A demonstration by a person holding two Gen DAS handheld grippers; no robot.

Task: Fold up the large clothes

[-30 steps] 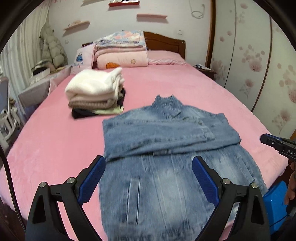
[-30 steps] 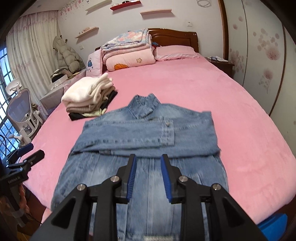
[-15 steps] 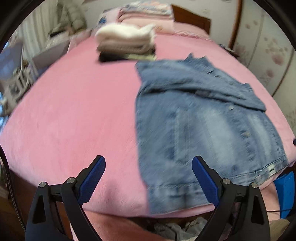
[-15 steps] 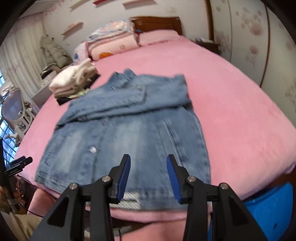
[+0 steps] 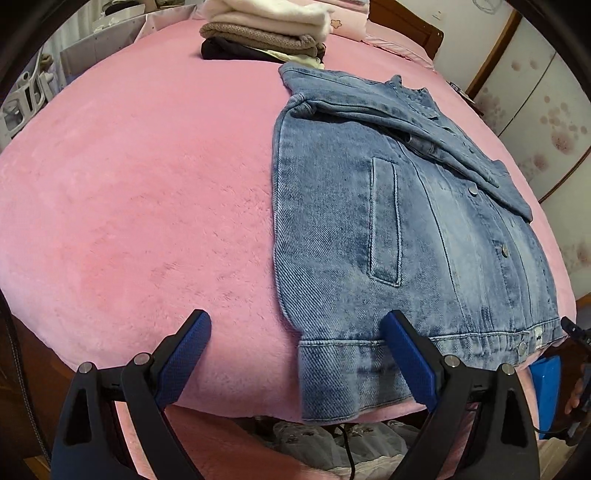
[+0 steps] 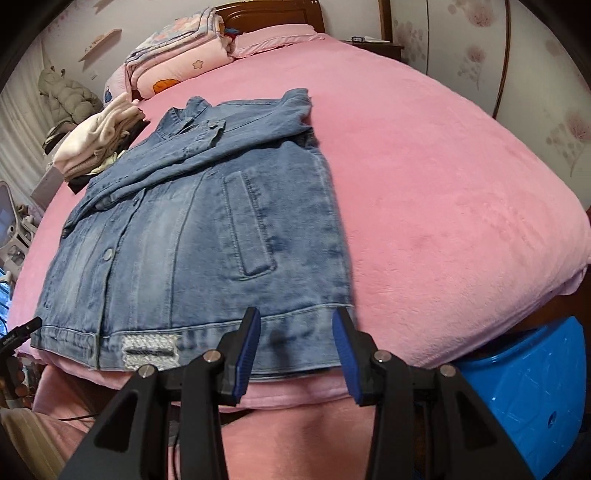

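A blue denim jacket (image 5: 406,221) (image 6: 203,229) lies face up on the pink bed (image 5: 129,184), its sleeves folded across the chest and its hem at the near edge. My left gripper (image 5: 295,325) hangs wide open over the hem's left corner, with the right finger (image 5: 402,343) above the denim and the left finger over bare blanket. My right gripper (image 6: 295,321) stands open over the hem's right corner. Denim shows between its pads, and they do not press on it.
A stack of folded clothes (image 5: 266,33) (image 6: 99,144) sits beyond the jacket's collar. Folded quilts (image 6: 177,55) lie at the headboard. A blue plastic stool (image 6: 524,387) stands by the bed's near edge. Pink blanket (image 6: 443,166) spreads to either side.
Both grippers have dropped toward the jacket's near hem, the left sliding to its left corner and the right to its right corner. The right jaws have widened.
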